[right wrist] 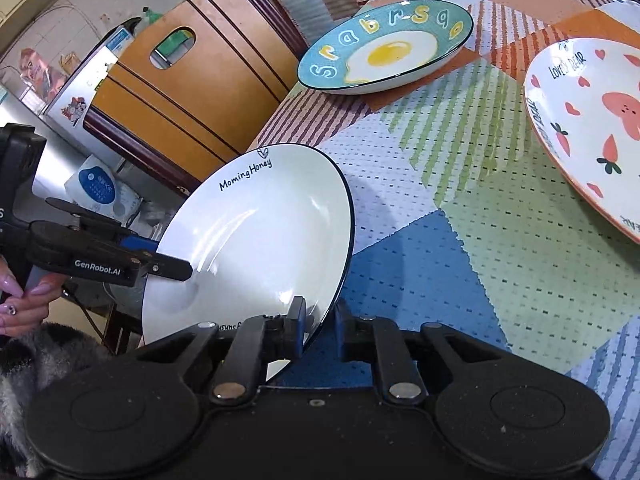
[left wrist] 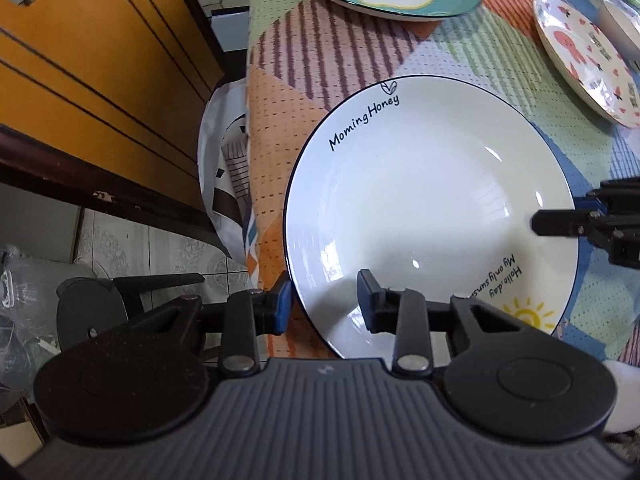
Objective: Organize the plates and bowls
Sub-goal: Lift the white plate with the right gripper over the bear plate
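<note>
White plate [left wrist: 432, 208], "Morning Honey" lettering, dark rim: centre frame, tilted, overhanging bench [left wrist: 520, 52] edge. Left gripper [left wrist: 325, 304]: jaws straddle plate's near rim, narrow, gripping. Right gripper [right wrist: 319, 330]: jaws clamp opposite rim. Egg-print teal plate [right wrist: 384, 46]: top centre, flat on patchwork cloth. Strawberry-print plate [right wrist: 592, 128]: right edge. Orange chair [right wrist: 192, 92]: upper left.

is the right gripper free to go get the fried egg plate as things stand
Probably not yet. The right gripper has its jaws astride the rim of the white plate, which the left gripper also straddles. The cloth toward the fried egg plate looks unobstructed.
</note>
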A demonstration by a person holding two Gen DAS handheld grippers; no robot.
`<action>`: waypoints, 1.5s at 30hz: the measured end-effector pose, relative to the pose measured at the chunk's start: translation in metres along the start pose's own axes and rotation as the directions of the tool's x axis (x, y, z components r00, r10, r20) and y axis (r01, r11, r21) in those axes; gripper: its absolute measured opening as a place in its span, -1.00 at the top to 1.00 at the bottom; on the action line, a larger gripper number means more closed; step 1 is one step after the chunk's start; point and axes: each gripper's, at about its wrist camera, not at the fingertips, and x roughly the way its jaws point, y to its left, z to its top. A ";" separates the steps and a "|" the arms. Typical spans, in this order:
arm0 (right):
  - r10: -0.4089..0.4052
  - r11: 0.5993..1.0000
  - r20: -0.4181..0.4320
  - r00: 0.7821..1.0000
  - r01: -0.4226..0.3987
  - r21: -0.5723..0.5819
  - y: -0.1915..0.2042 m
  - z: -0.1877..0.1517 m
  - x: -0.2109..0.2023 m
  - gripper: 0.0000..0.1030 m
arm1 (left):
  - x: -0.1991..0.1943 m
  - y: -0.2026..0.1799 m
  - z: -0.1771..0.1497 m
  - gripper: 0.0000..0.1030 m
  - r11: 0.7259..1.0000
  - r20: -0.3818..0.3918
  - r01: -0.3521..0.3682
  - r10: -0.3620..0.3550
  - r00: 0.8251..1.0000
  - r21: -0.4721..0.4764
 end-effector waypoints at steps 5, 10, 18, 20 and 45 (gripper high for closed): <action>0.008 0.999 -0.024 1.000 -0.009 -0.033 0.000 0.005 -0.001 0.62 | -0.007 -0.007 0.001 0.37 0.999 0.016 -0.041 0.040 0.999 0.009; 0.017 0.999 -0.021 1.000 -0.018 -0.047 -0.001 0.006 -0.012 0.62 | -0.020 -0.016 0.001 0.37 0.999 0.053 -0.049 0.048 0.997 0.017; 0.015 0.999 0.015 1.000 -0.014 -0.050 -0.005 0.007 -0.045 0.61 | -0.047 -0.022 0.009 0.37 0.997 0.094 0.038 -0.032 0.995 -0.068; 0.013 0.999 0.027 1.000 -0.012 -0.050 -0.005 0.008 -0.056 0.60 | -0.057 -0.027 0.012 0.37 0.996 0.121 0.055 -0.046 0.992 -0.073; -0.186 0.982 0.250 0.950 0.186 0.026 -0.069 0.041 -0.203 0.61 | -0.098 -0.156 0.106 0.37 0.980 0.234 0.170 -0.191 0.953 0.104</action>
